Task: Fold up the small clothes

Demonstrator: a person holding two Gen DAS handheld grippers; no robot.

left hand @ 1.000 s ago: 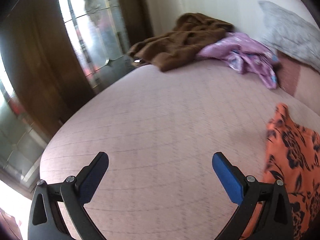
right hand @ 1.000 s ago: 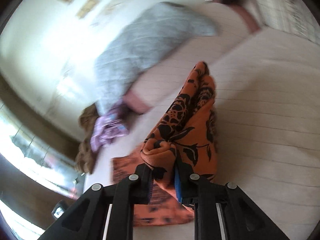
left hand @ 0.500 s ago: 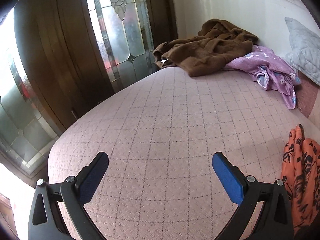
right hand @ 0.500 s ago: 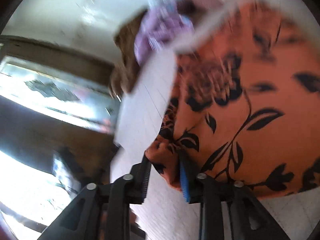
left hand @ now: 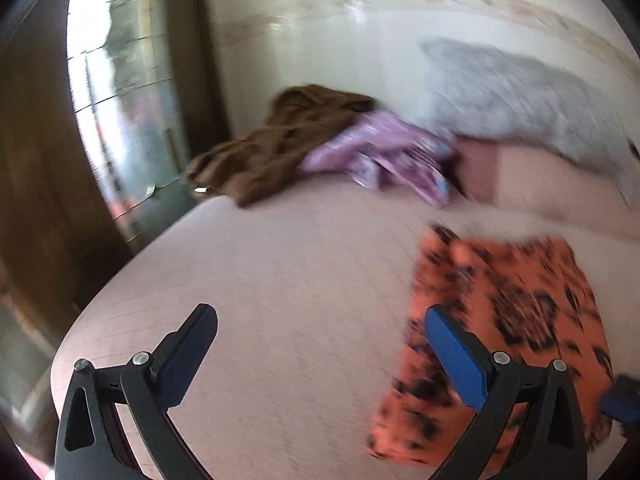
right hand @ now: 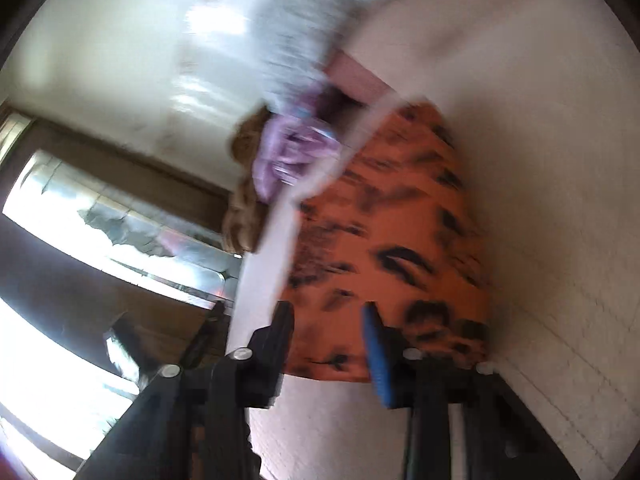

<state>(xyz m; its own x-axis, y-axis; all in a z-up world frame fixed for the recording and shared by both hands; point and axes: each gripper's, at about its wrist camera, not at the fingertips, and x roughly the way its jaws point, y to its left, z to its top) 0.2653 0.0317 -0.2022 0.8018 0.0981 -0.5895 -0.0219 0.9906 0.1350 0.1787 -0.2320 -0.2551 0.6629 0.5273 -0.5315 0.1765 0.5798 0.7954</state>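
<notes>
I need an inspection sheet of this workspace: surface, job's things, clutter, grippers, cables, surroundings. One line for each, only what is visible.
Surface: pink quilted bed cover, mostly bare in front.
Job's things: orange floral garment lying flat on the cover; blurred.
Clutter: brown garment and purple garment heaped at the far edge; grey pillow against the wall.
Grippers: left gripper open, nothing between its pads; right gripper opening, the orange garment's near edge between its pads, no grip seen.
Cables: nothing seen.
Surroundings: white wall; wooden door with glass panel at left.
</notes>
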